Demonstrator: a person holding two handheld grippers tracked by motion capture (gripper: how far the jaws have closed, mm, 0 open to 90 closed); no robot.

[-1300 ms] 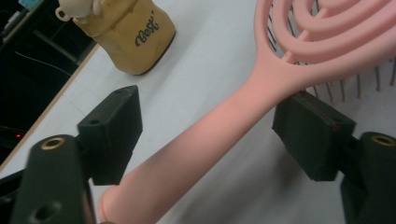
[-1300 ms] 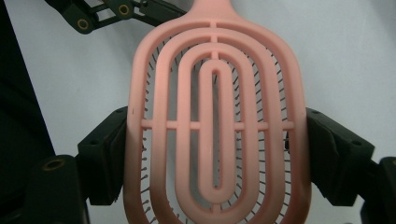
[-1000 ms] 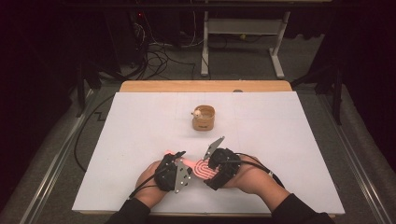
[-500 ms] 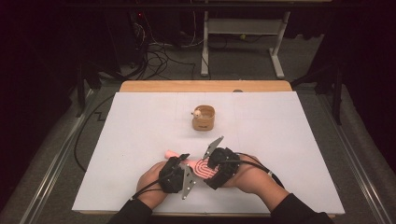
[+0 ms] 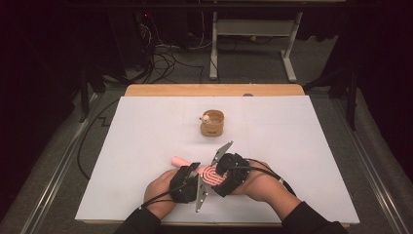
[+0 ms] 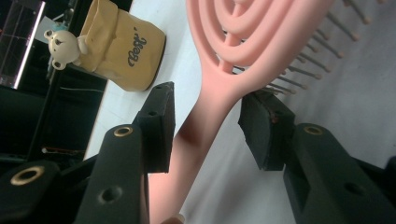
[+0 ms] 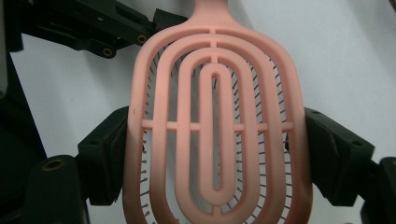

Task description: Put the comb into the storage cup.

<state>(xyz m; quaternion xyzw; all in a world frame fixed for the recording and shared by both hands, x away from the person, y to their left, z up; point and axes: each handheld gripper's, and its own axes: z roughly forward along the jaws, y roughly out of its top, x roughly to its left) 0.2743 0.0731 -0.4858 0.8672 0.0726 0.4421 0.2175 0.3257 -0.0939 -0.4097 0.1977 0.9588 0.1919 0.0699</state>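
A pink vented hairbrush (image 5: 209, 174) hangs just above the white table cover near its front edge. My right gripper (image 7: 215, 154) is shut on the brush's head (image 7: 215, 116), one pad on each side rim; from above, this right gripper (image 5: 214, 176) comes in from the right. My left gripper (image 6: 210, 121) straddles the brush's handle (image 6: 205, 107). Its jaws have just been closing, and a gap still shows beside each pad. In the high view the left gripper (image 5: 193, 169) sits left of the head, and the handle's end (image 5: 178, 160) pokes out beyond it.
A tan bag-shaped holder (image 5: 212, 123) with a small bear figure (image 6: 60, 44) on its rim stands mid-table, beyond the hands. The white cover (image 5: 146, 131) lies on a wooden tabletop (image 5: 214, 90). Cables and a desk frame (image 5: 253, 34) are on the floor behind.
My left gripper has edged right, toward the brush, and its jaws have narrowed around the handle. The right gripper and the brush have stayed where they were.
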